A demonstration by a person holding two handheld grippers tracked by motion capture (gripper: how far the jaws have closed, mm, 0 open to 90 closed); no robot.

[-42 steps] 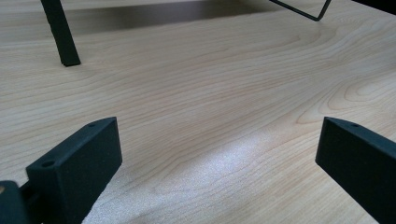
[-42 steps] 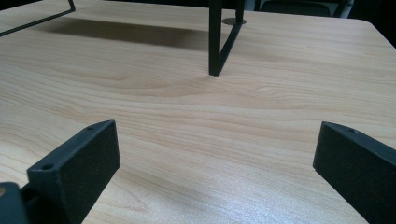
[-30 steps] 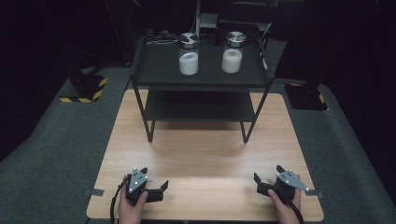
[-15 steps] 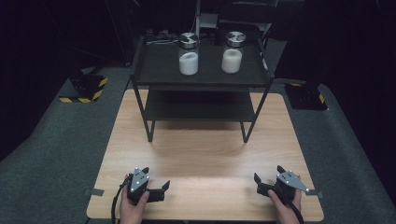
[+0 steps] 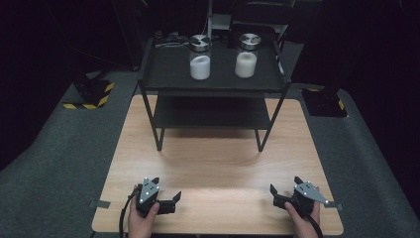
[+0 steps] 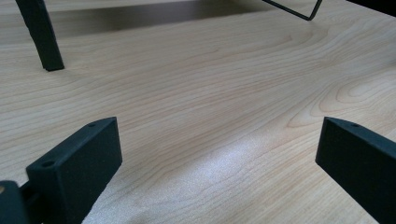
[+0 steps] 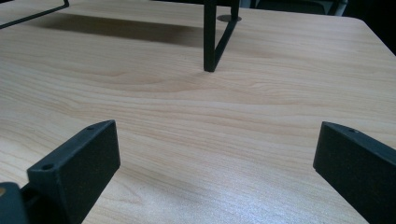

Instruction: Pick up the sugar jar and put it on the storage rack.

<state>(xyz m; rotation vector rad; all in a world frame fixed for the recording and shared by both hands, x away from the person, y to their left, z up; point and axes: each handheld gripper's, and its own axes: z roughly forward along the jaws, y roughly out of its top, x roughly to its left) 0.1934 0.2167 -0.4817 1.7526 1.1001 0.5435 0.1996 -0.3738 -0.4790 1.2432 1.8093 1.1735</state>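
Over on the left, the left gripper (image 5: 166, 200) sits low at the near edge of the wooden table (image 5: 218, 163), held in the person's left hand (image 5: 141, 223), a cable curling off beside it. Its jaws are spread wide with nothing between them; in the left gripper view they frame bare wood grain, with a black shelf leg (image 6: 41, 35) standing well ahead.

Moving to the middle, the black two-tier shelf (image 5: 213, 82) stands at the far half of the table. On its top tier, two glass jars stand upright with metal lids: the left jar (image 5: 199, 57) and, just apart from it, the right jar (image 5: 246, 55), each about half full of white powder. Both are well away from either gripper. The lower tier looks bare.

Now the right side: the right gripper (image 5: 283, 194) rests near the table's front right corner in the person's right hand (image 5: 303, 218), grey plate on top. Its jaws gape wide too, gripping nothing; the right gripper view shows open tabletop between them and another shelf leg (image 7: 211, 37) farther off.
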